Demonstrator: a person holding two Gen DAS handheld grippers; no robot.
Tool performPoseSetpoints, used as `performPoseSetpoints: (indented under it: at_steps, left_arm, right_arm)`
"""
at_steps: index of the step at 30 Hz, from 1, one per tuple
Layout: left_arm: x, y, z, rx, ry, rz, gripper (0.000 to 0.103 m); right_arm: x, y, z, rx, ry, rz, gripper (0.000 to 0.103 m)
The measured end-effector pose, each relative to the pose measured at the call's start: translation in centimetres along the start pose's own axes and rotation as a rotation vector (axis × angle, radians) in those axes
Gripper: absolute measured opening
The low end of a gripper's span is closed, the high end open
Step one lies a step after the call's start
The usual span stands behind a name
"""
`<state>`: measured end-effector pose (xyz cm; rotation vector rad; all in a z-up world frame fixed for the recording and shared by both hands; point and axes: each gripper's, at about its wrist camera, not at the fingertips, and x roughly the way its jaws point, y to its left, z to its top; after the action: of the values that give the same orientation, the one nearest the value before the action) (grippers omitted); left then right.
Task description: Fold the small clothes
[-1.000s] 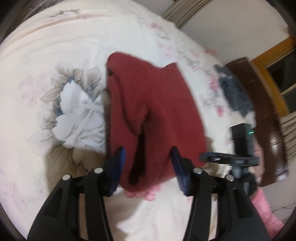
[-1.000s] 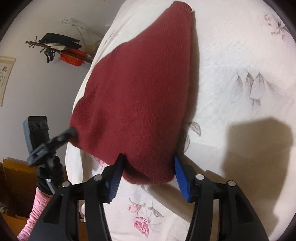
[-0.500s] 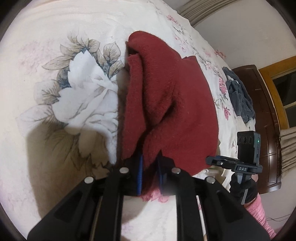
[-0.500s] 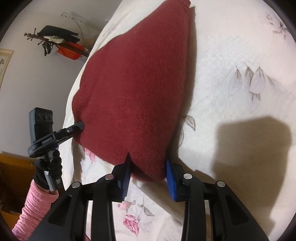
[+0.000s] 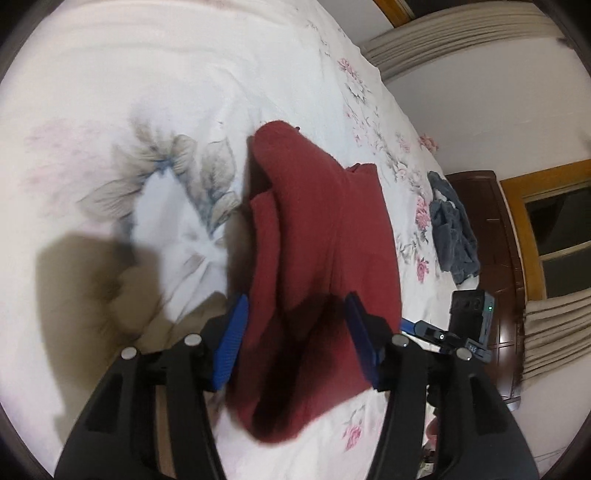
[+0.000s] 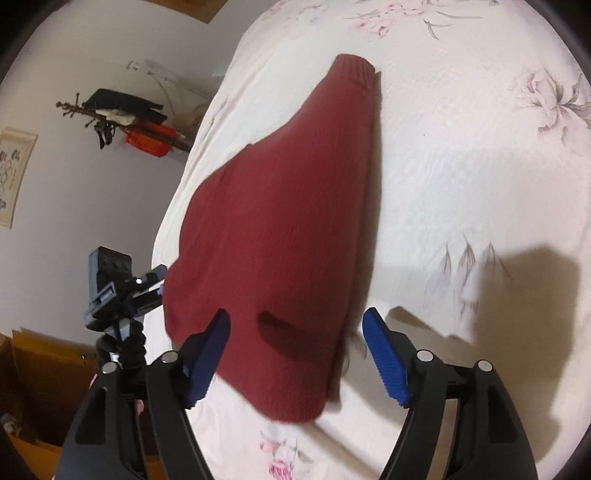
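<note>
Both grippers stand with jaws apart over the near edge of the red sweater, which lies folded on the floral bedspread. The left gripper view shows the layered folds and a grey cloth farther right. The right gripper view shows one smooth face ending in a ribbed cuff, and a wall shelf beyond.

a bedroom in a home

i work over a bed spread with a floral bedsheet. beyond it i see pleated curtains, a wood-framed window, a dark wooden cabinet, and a wall rack hung with belongings.
</note>
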<state>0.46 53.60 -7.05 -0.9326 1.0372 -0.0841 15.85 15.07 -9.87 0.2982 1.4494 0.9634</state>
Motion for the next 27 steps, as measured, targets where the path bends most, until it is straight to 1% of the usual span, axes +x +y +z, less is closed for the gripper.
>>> performPoseSetpoints:
  at_steps: [2, 4, 7, 8, 10, 13, 14, 17, 18, 19, 20, 21, 23, 24, 27]
  left_arm:
    - [1.1, -0.6, 0.6, 0.027, 0.001, -0.018, 0.052]
    - [2.5, -1.0, 1.3, 0.04, 0.019, -0.022, 0.052]
    - [5.0, -1.1, 2.5, 0.059, 0.065, 0.019, 0.053]
    - [6.1, -0.9, 3.0, 0.058, 0.082, 0.025, 0.053]
    - [7.5, -0.7, 3.6, 0.047, 0.103, 0.004, 0.056]
    - [8.7, -1.1, 4.3, 0.065, 0.104, -0.028, 0.06]
    - [9.3, -1.3, 4.3, 0.067, 0.108, -0.038, 0.062]
    - [10.0, -1.4, 4.2, 0.062, 0.095, -0.031, 0.062]
    - [10.0, -1.4, 4.1, 0.062, 0.081, -0.03, 0.062]
    - [9.8, -1.4, 3.9, 0.066, 0.072, -0.026, 0.057]
    - [9.6, -1.4, 3.6, 0.079, 0.06, -0.017, 0.052]
    - [9.4, -1.5, 3.4, 0.094, 0.051, -0.014, 0.049]
    - [9.2, -2.0, 3.0, 0.12, 0.039, -0.013, 0.04]
    - [9.1, -2.1, 3.0, 0.122, 0.036, -0.016, 0.039]
    - [8.8, -2.7, 2.6, 0.128, 0.021, -0.023, 0.035]
  right_arm:
    - [0.7, -0.4, 0.5, 0.003, 0.0, 0.013, 0.075]
    - [1.5, -0.9, 0.9, 0.01, 0.003, 0.03, 0.075]
    - [2.6, -1.4, 1.5, 0.027, 0.008, 0.049, 0.076]
    - [3.1, -1.8, 1.6, 0.04, 0.009, 0.065, 0.078]
    - [3.8, -2.2, 2.0, 0.053, 0.008, 0.093, 0.079]
    - [4.8, -2.4, 2.4, 0.058, 0.0, 0.131, 0.08]
    - [5.3, -2.4, 2.6, 0.056, 0.003, 0.136, 0.082]
    - [6.3, -1.8, 2.9, 0.02, 0.002, 0.103, 0.084]
    - [6.4, -1.5, 2.9, 0.009, -0.002, 0.082, 0.082]
    - [6.5, -1.4, 2.9, 0.004, -0.006, 0.071, 0.08]
    - [6.4, -1.2, 2.8, -0.008, -0.012, 0.054, 0.075]
    - [6.3, -0.9, 2.9, -0.015, -0.018, 0.047, 0.068]
    - [5.6, -1.0, 2.6, -0.013, -0.031, 0.056, 0.06]
    - [5.4, -0.8, 2.5, -0.012, -0.036, 0.058, 0.056]
    - [4.7, -0.1, 2.2, -0.026, -0.056, 0.044, 0.051]
